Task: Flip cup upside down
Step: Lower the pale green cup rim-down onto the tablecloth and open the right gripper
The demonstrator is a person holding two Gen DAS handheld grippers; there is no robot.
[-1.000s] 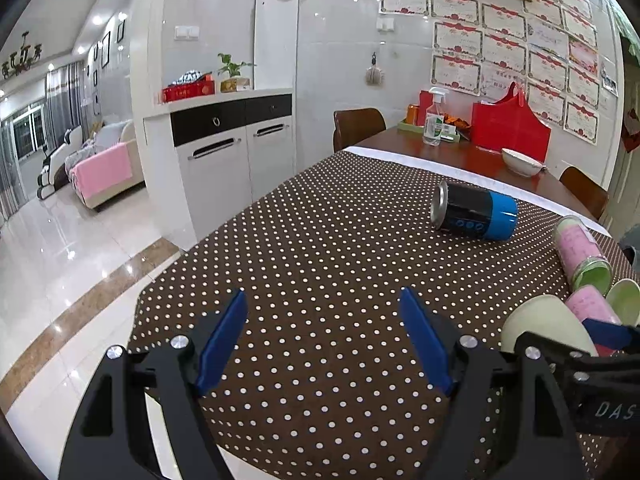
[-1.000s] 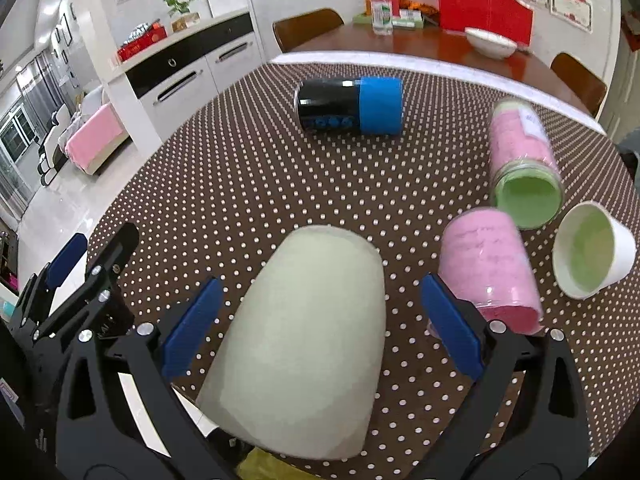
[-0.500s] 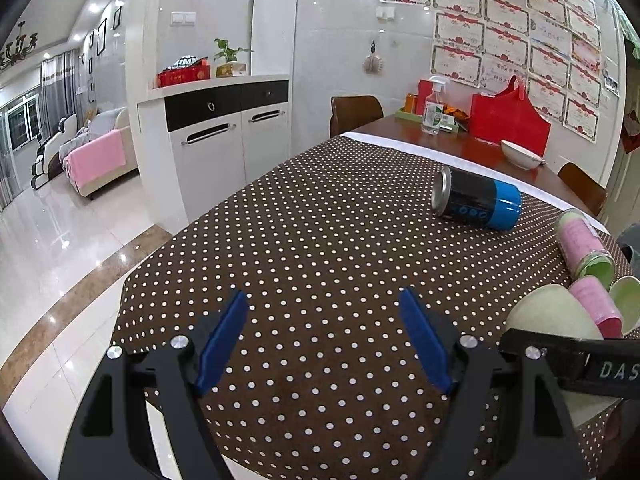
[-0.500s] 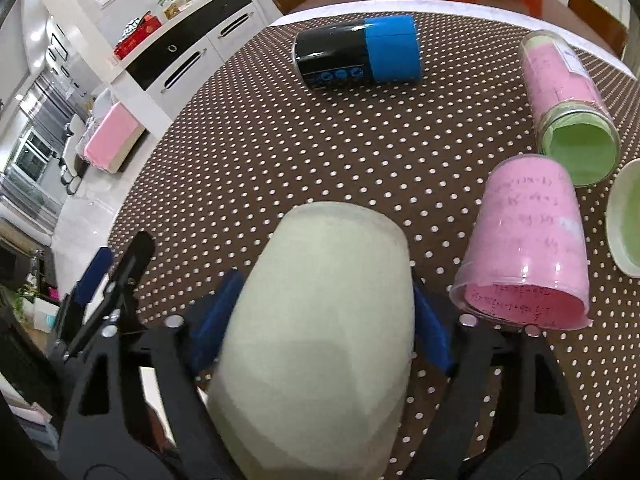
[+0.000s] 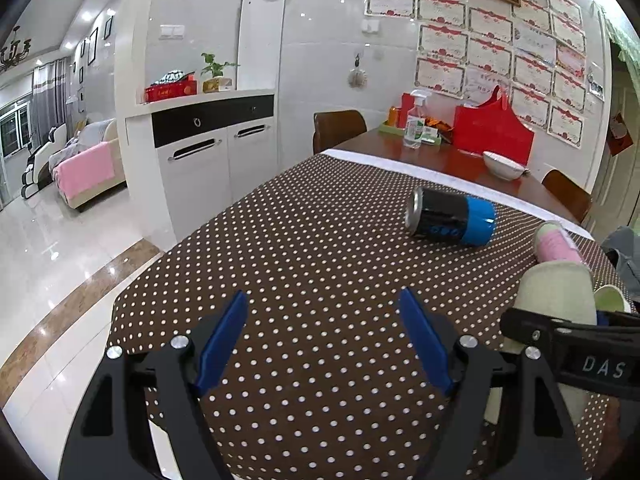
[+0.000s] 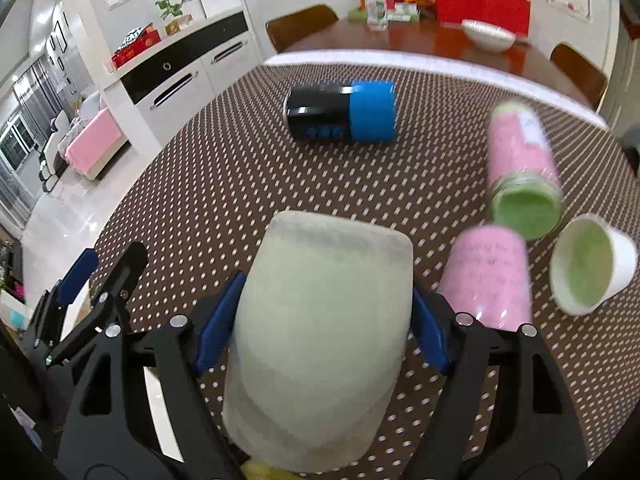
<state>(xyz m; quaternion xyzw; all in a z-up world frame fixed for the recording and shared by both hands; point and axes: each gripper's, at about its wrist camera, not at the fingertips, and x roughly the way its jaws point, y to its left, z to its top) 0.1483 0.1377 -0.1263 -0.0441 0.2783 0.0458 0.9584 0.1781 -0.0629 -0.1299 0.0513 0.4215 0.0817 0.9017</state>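
Right gripper (image 6: pixel 320 320): both blue fingers (image 6: pixel 218 322) press the sides of the pale green cup (image 6: pixel 320 332), one pad on each flank, so it is clamped on the cup. The cup fills the space between the fingers, its closed base pointing away from the camera and beyond the fingertips, its wider mouth end toward the gripper body. Right wrist view is motion-blurred, so whether the cup is lifted clear of the polka-dot tablecloth (image 6: pixel 224 184) cannot be told for sure; it looks raised.

Left gripper (image 5: pixel 322 340): fingers spread wide, nothing between them, only tablecloth ahead. The held cup shows off to the right of its right finger.

Step in hand, as judged: grasp made, cup being carried into the turn. Next move calls for rolling the wrist until the mouth faces down, then setting the rim flat on the cloth before letting go.

Beyond the right fingertips: black and blue can (image 6: pixel 340 110) lying on its side. Right of the right finger: pink cup (image 6: pixel 488 276), pink jar with green lid (image 6: pixel 522 168), white cup with green inside (image 6: pixel 592 264).

Writing: "DAS" legible on the right gripper body in the left wrist view. Can and jar labels unreadable.
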